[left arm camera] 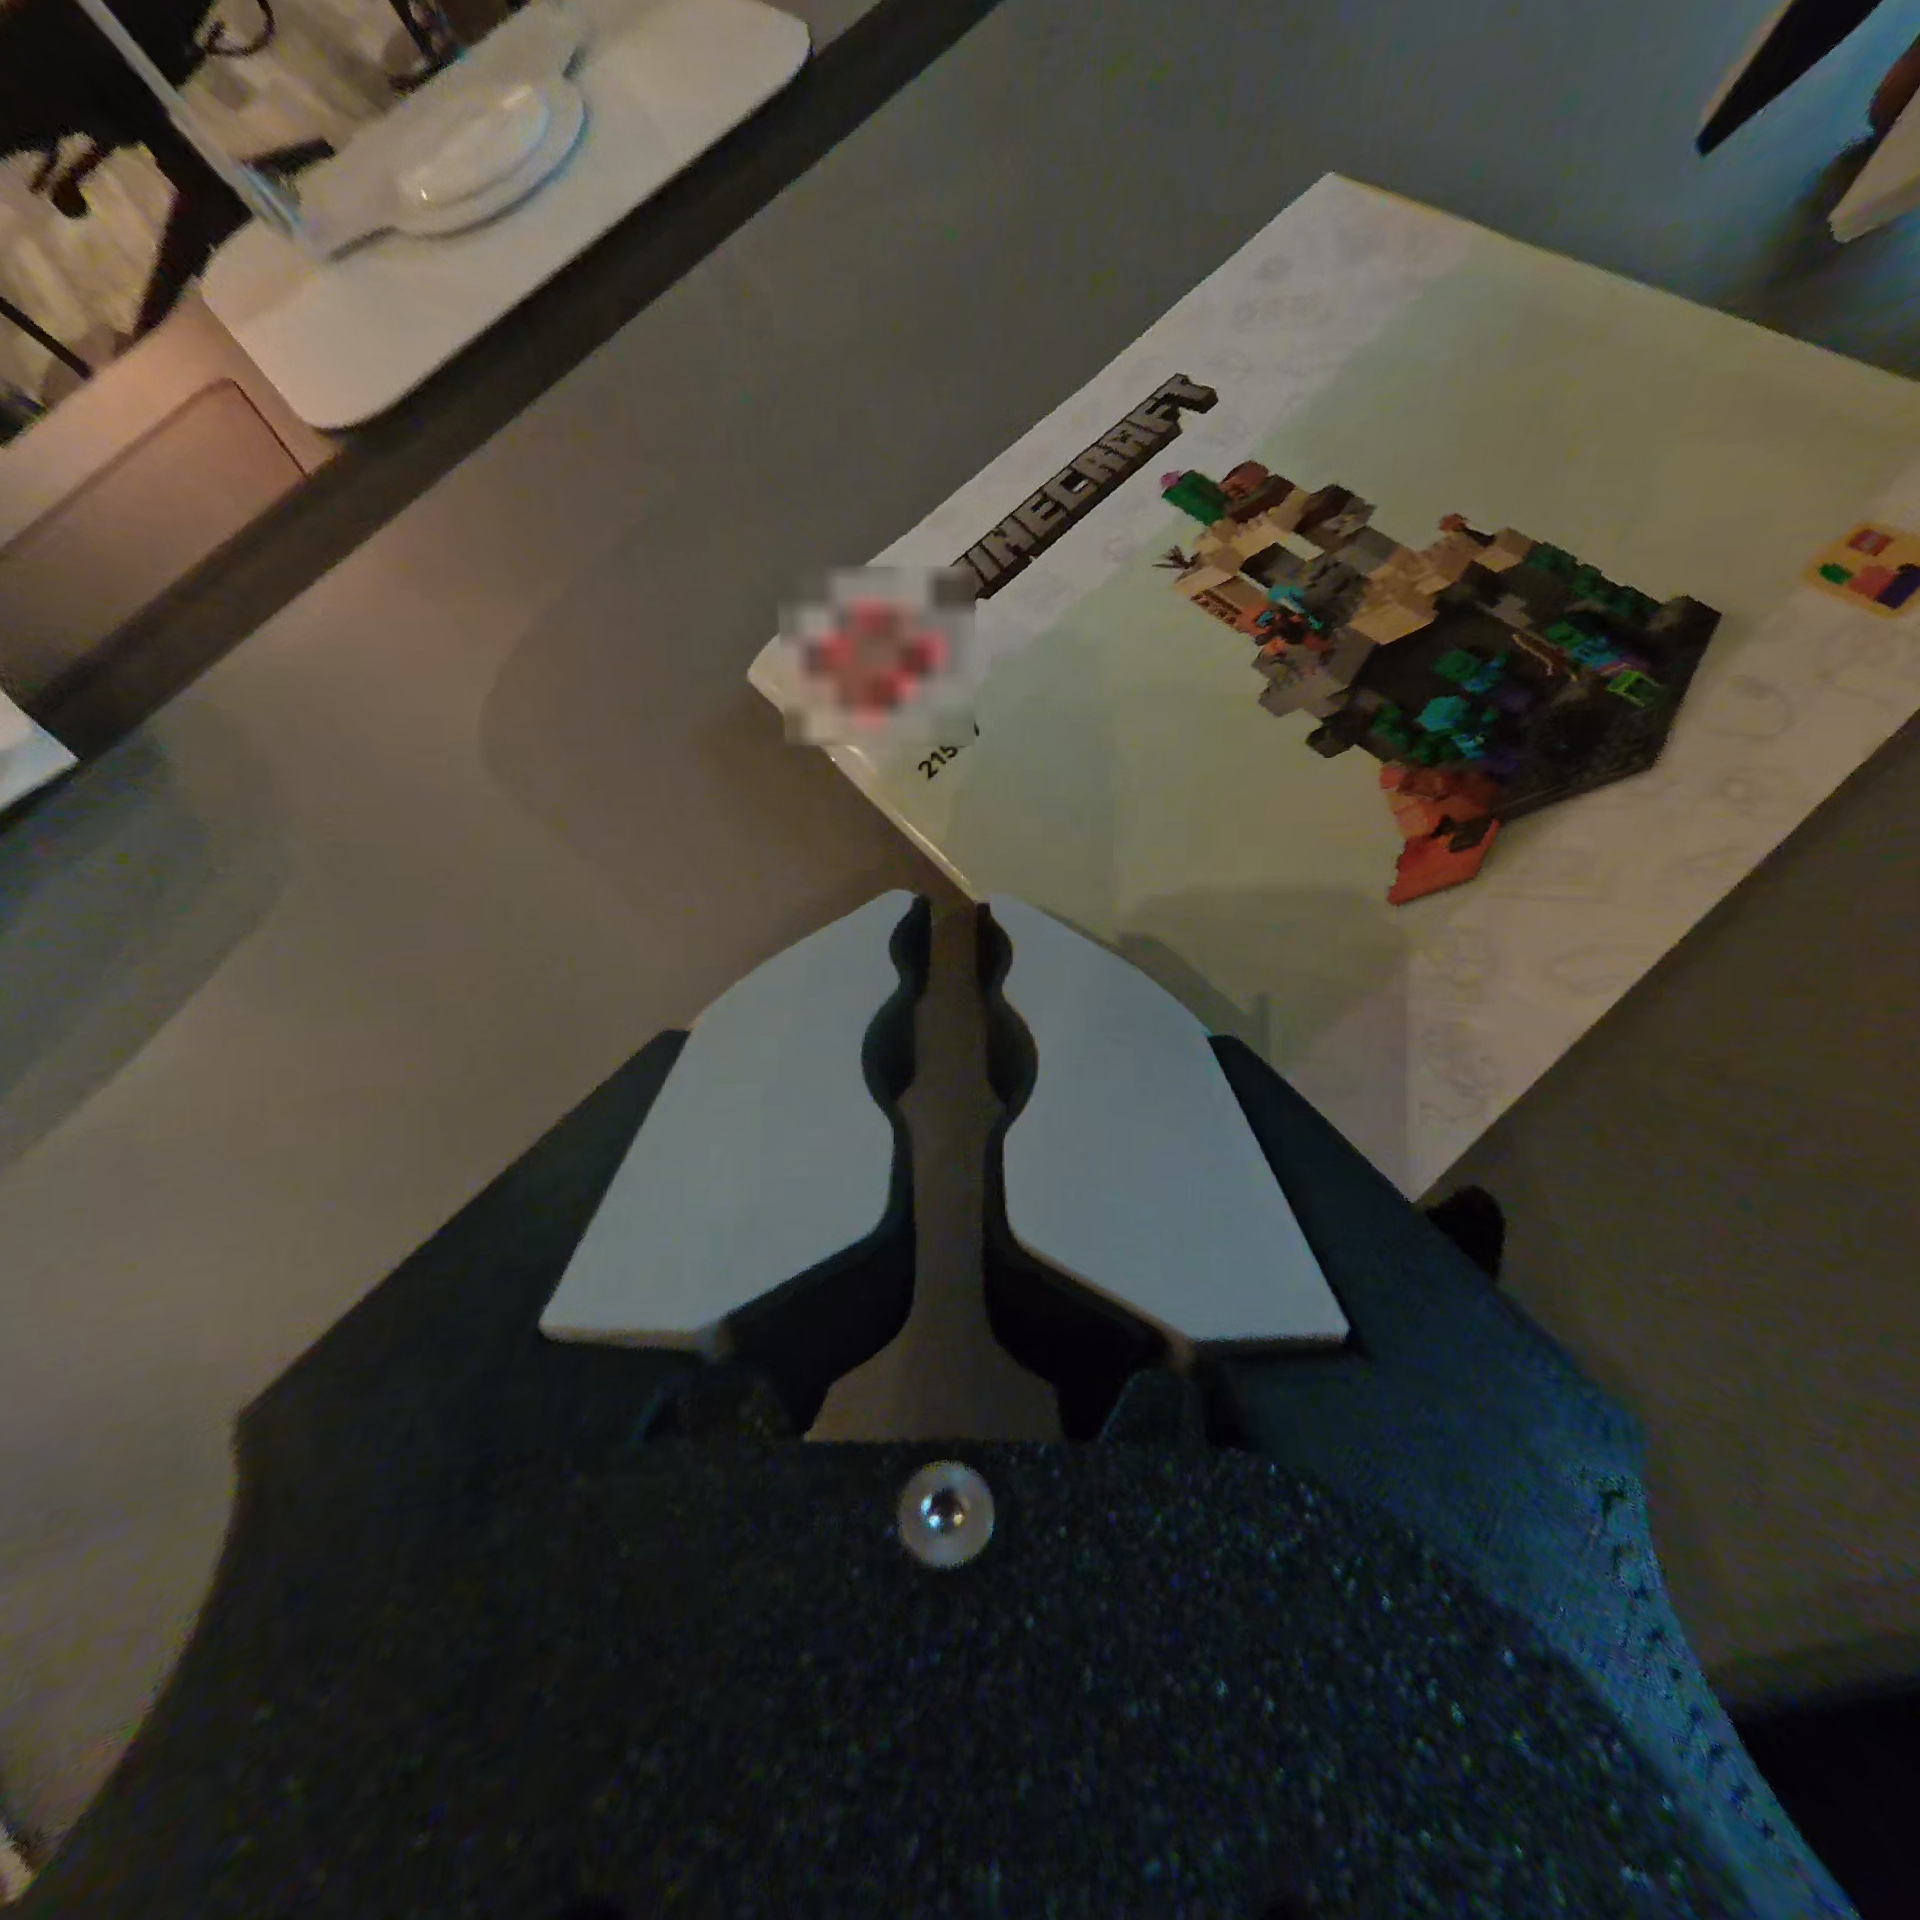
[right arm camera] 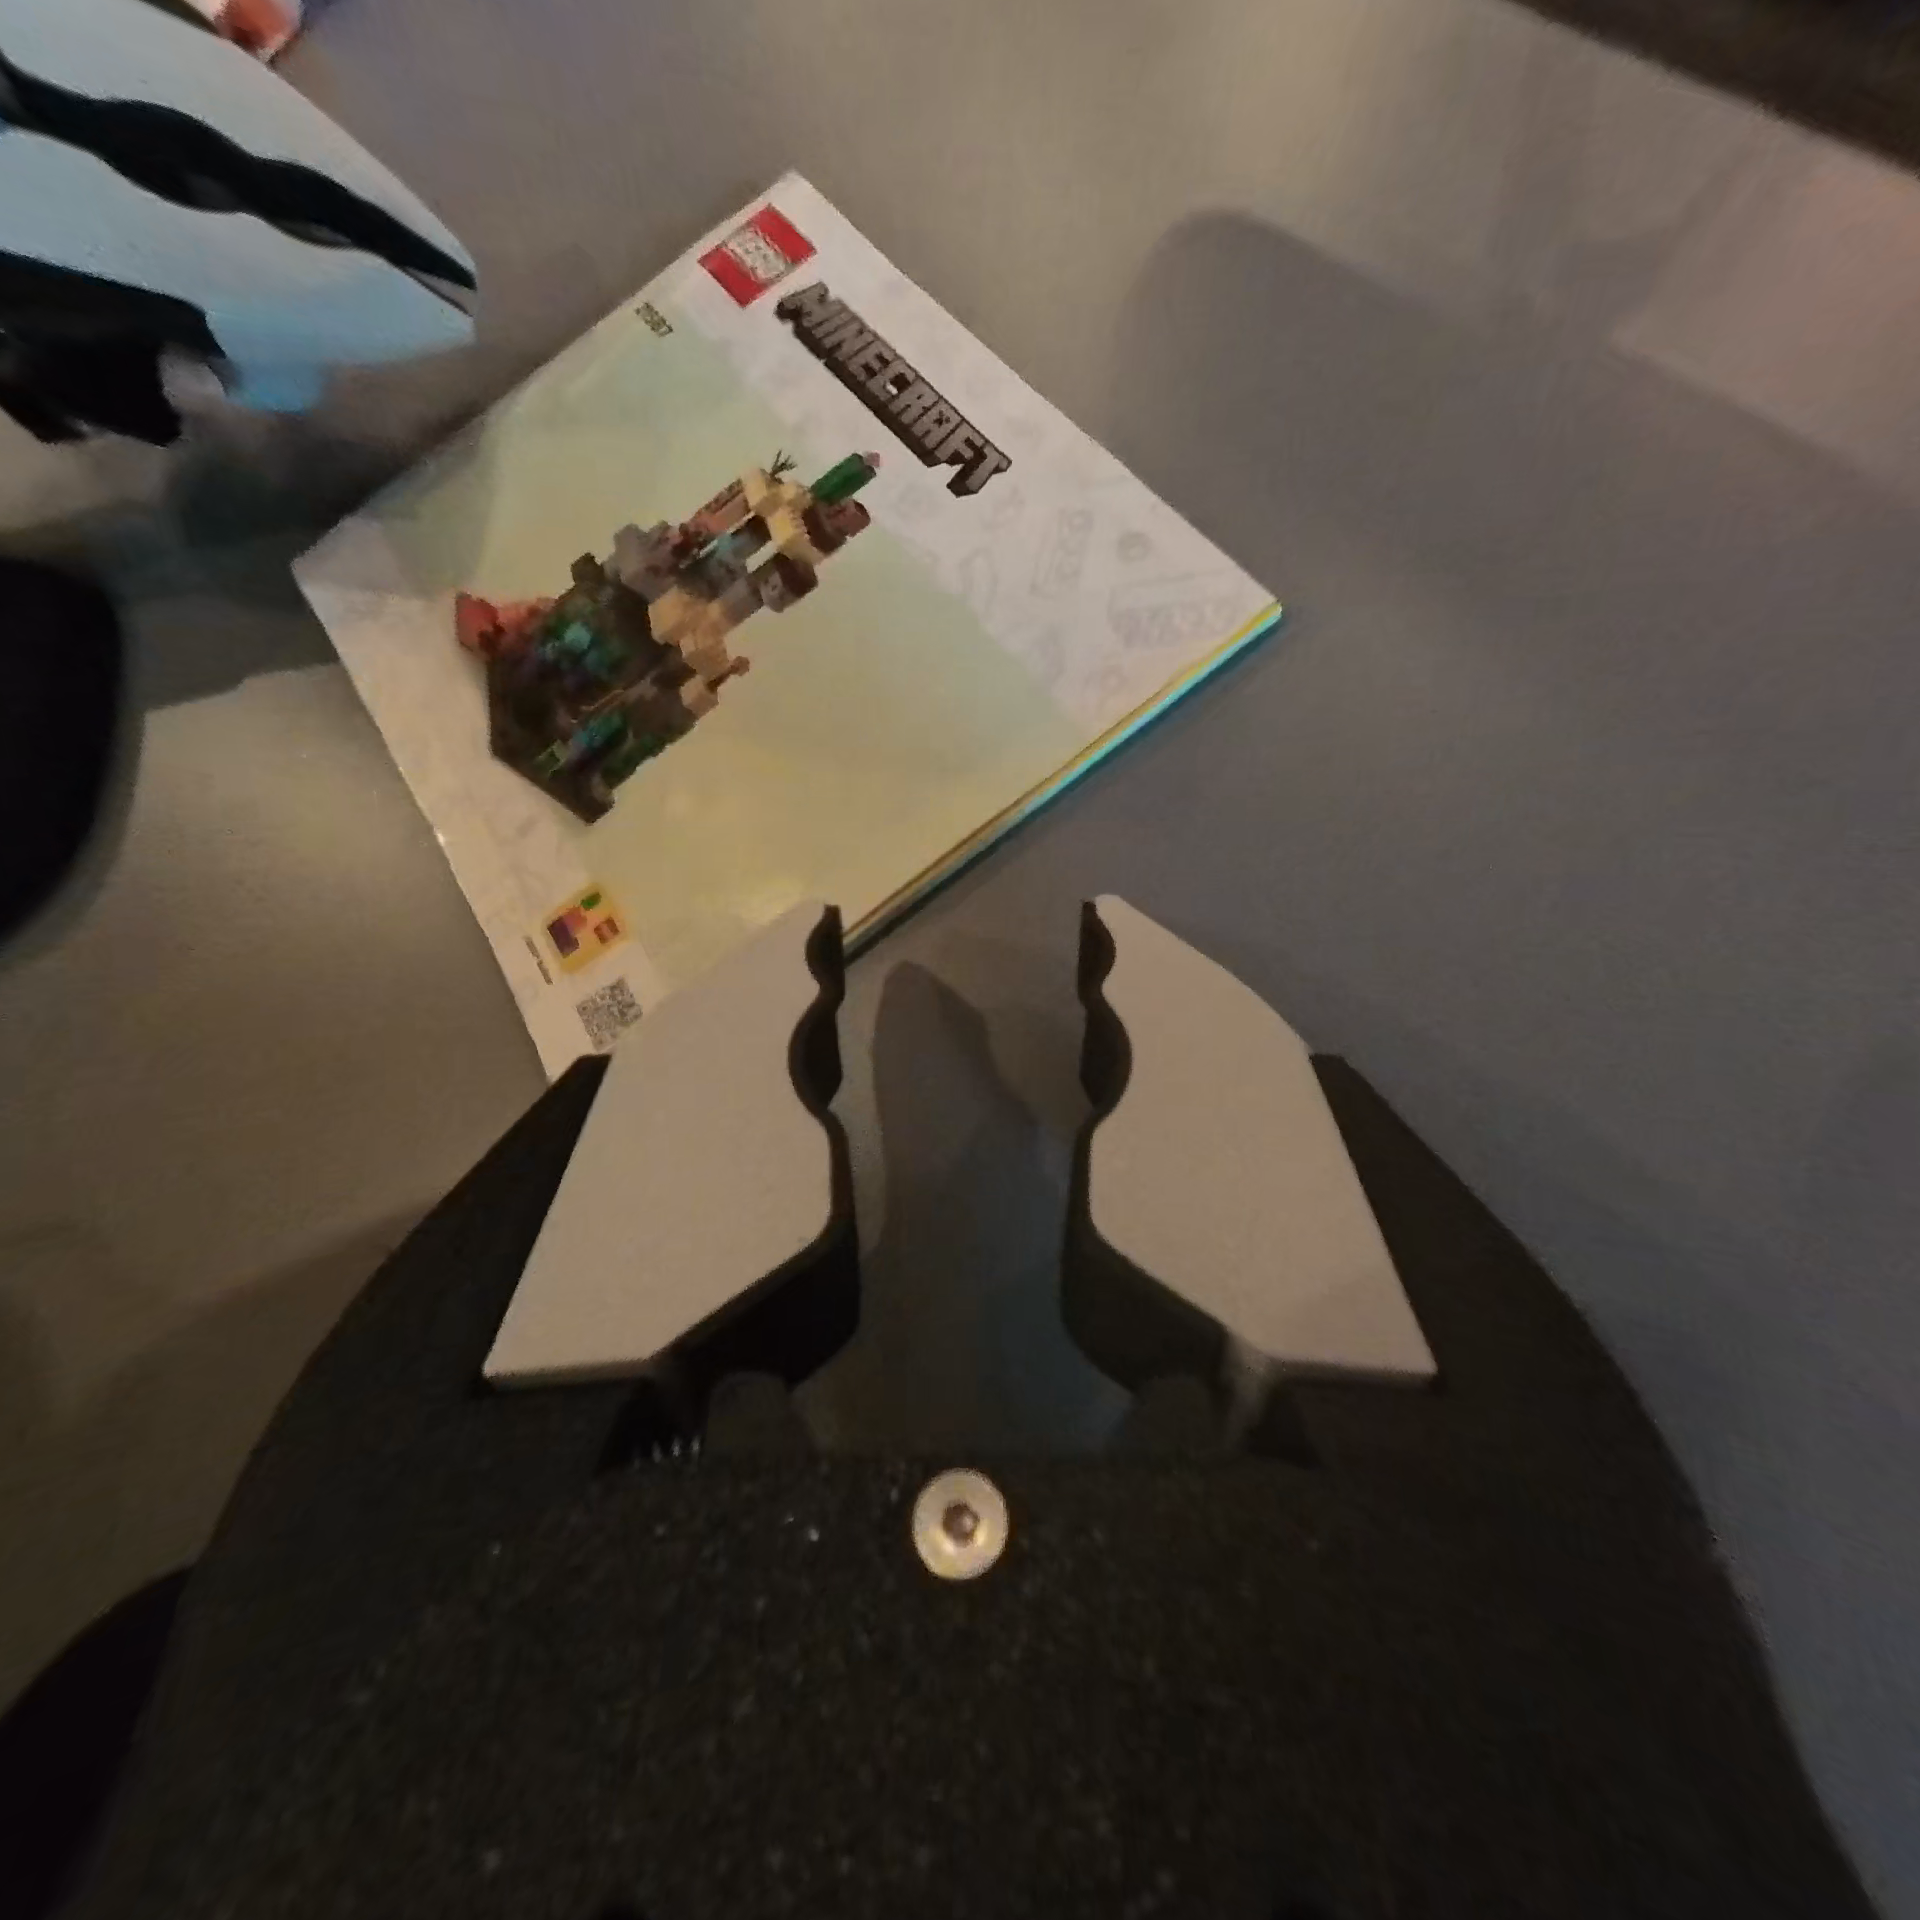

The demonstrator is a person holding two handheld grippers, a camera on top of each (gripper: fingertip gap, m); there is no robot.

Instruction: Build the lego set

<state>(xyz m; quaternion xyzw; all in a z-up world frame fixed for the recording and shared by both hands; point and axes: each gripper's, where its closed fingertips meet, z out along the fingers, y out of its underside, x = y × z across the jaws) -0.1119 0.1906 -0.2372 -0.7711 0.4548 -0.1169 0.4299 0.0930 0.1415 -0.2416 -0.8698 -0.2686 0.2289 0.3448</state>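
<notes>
The lego instruction booklet (left arm camera: 1351,644) lies flat on the grey table, its cover showing a picture of the built set. It also shows in the right wrist view (right arm camera: 790,644). No loose bricks are in view. My left gripper (left arm camera: 948,906) hovers at the booklet's near edge, jaws a narrow gap apart and empty, its right finger over the cover. It appears blurred at the upper left of the right wrist view (right arm camera: 239,260). My right gripper (right arm camera: 956,914) is open and empty, low over the table, its left fingertip over the booklet's near edge.
A white tray (left arm camera: 499,260) with a white rounded object (left arm camera: 478,156) stands on a dark strip at the back left. A brownish flat panel (left arm camera: 145,509) lies beside it. Dark and white shapes (left arm camera: 1860,156) show at the top right. Grey tabletop (right arm camera: 1507,727) surrounds the booklet. My right fingertips sit around 20 centimetres from my left ones. To the brownish flat panel (left arm camera: 145,509): left tips about 35 centimetres, right tips about 45 centimetres.
</notes>
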